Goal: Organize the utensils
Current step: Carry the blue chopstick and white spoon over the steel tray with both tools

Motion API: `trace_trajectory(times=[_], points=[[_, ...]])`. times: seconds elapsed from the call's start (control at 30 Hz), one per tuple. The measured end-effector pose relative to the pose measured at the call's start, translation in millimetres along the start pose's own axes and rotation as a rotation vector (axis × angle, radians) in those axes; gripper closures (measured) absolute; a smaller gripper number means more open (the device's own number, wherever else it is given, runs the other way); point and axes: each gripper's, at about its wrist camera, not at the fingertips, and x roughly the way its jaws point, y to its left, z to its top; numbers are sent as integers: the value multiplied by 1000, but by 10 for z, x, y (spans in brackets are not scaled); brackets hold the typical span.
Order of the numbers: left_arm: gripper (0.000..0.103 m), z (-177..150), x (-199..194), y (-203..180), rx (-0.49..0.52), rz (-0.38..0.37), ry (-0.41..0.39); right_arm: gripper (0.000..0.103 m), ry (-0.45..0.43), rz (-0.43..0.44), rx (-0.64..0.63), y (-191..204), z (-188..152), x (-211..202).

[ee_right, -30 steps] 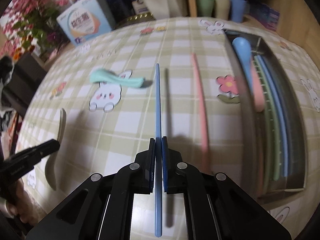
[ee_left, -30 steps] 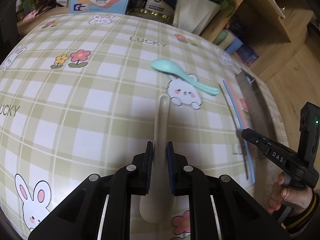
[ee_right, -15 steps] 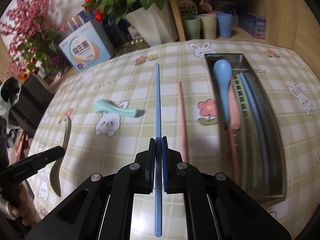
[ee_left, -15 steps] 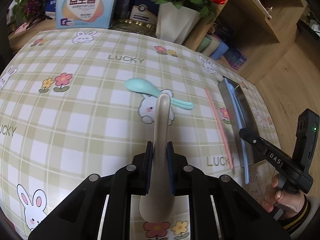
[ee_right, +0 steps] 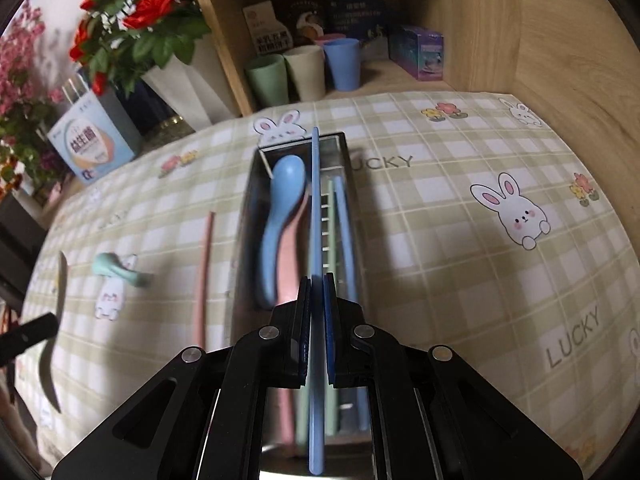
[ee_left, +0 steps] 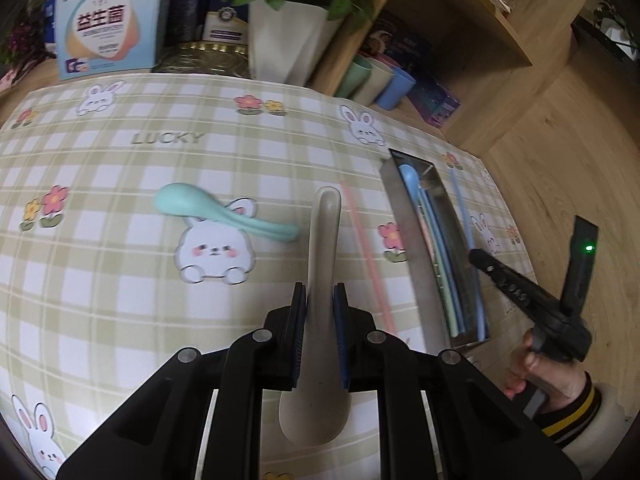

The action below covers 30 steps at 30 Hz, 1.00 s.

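Observation:
My left gripper is shut on a beige spoon and holds it above the checked tablecloth, handle pointing forward. My right gripper is shut on a blue chopstick and holds it lengthwise over the metal utensil tray. The tray holds a blue spoon, a pink spoon, and green and blue chopsticks. A mint spoon and a pink chopstick lie on the cloth left of the tray. The right gripper also shows in the left wrist view.
A white flower pot, a printed box and three cups stand behind the table, beside a wooden shelf unit. The table's right edge runs just past the tray.
My right gripper has carried the blue chopstick rightward from over the cloth to over the tray. My left gripper has lifted the beige spoon and moved right, toward the tray.

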Motion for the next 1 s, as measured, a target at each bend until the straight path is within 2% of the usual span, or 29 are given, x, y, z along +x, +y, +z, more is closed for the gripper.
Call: trace_trajectory(times=[0.47, 1.0], points=[[89, 290, 397, -590, 41, -52, 51, 97, 65, 35, 47, -127, -27, 205], [90, 392, 853, -1148, 12, -109, 133, 95, 42, 72, 75, -317, -42, -62]])
